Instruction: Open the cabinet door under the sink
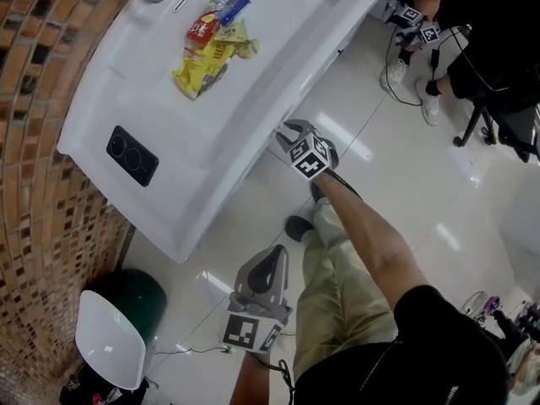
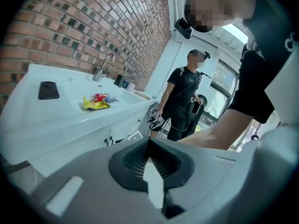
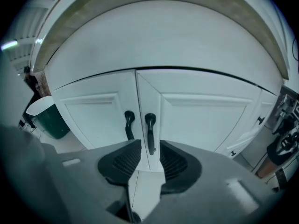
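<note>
Two hand-held grippers are in play. The right gripper (image 1: 292, 130) reaches low under the near edge of a white sink table (image 1: 169, 99). The left gripper (image 1: 277, 256) hangs back nearer the person, over the floor.

The right gripper view alone shows the two white cabinet doors under the sink, the left door (image 3: 91, 120) and the right door (image 3: 208, 120), both shut. Each door has one black handle, set side by side at the seam. The right gripper's (image 3: 145, 148) fingers stand apart, gripping nothing. The right door handle (image 3: 150, 132) shows in the gap between them, and the left door handle (image 3: 129, 125) sits just left of it.

In the left gripper view, the left gripper's (image 2: 149, 141) fingers are closed tip to tip, with nothing between them.

Only the head view looks down on the tabletop, which holds a heap of snack packets (image 1: 211, 53) and one black device (image 1: 132, 155). One green bin (image 1: 135, 298) with a white lid stands on the floor at the table's left end. The left gripper view adds a brick wall (image 2: 93, 22) and a second person (image 2: 182, 101) standing far off.
</note>
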Demonstrator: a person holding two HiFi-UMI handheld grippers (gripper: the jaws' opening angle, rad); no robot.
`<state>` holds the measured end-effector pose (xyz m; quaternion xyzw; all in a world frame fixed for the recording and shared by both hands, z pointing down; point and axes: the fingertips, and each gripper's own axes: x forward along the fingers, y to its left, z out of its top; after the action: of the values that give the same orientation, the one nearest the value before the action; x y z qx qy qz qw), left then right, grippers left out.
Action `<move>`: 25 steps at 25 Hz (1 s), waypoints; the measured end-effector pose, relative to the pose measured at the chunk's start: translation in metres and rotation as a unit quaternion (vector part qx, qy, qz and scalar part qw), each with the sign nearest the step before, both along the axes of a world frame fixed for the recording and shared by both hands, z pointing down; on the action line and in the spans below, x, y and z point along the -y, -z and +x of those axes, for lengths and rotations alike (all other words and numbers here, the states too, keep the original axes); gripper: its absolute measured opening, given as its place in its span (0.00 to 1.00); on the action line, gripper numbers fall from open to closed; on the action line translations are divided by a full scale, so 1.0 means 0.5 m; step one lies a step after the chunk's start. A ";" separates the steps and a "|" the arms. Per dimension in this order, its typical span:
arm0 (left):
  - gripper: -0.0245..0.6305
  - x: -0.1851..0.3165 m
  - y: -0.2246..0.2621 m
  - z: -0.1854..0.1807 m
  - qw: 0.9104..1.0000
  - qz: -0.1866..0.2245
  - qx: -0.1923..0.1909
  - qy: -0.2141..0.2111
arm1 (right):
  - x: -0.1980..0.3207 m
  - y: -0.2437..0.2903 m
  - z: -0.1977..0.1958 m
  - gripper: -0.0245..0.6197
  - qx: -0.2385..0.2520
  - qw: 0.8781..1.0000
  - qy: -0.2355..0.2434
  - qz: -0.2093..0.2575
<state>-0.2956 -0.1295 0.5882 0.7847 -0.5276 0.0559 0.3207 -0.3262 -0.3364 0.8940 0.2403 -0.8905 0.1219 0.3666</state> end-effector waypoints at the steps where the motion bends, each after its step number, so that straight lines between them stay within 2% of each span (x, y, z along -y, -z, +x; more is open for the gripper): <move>1: 0.06 0.002 0.000 -0.001 1.000 -0.001 0.000 0.001 | 0.001 -0.002 -0.005 0.20 0.000 1.000 0.002 -0.001; 9: 0.06 -0.003 -0.020 -0.012 1.000 -0.017 0.007 0.000 | 0.020 -0.030 -0.031 0.20 -0.010 1.000 0.005 0.007; 11: 0.06 -0.007 -0.026 -0.017 1.000 -0.023 0.007 0.005 | 0.022 -0.036 -0.034 0.12 -0.016 1.000 0.007 0.013; 13: 0.06 -0.009 -0.030 -0.017 1.000 -0.028 0.007 0.007 | 0.021 -0.038 -0.035 0.11 -0.017 1.000 0.008 0.014; 25: 0.06 0.004 -0.016 0.011 1.000 -0.021 0.002 -0.010 | -0.001 -0.037 0.007 0.10 -0.011 1.000 -0.008 0.007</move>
<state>-0.2902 -0.1316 0.5963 0.7829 -0.5187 0.0718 0.3360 -0.3225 -0.3357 0.9124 0.2513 -0.8853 0.1163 0.3735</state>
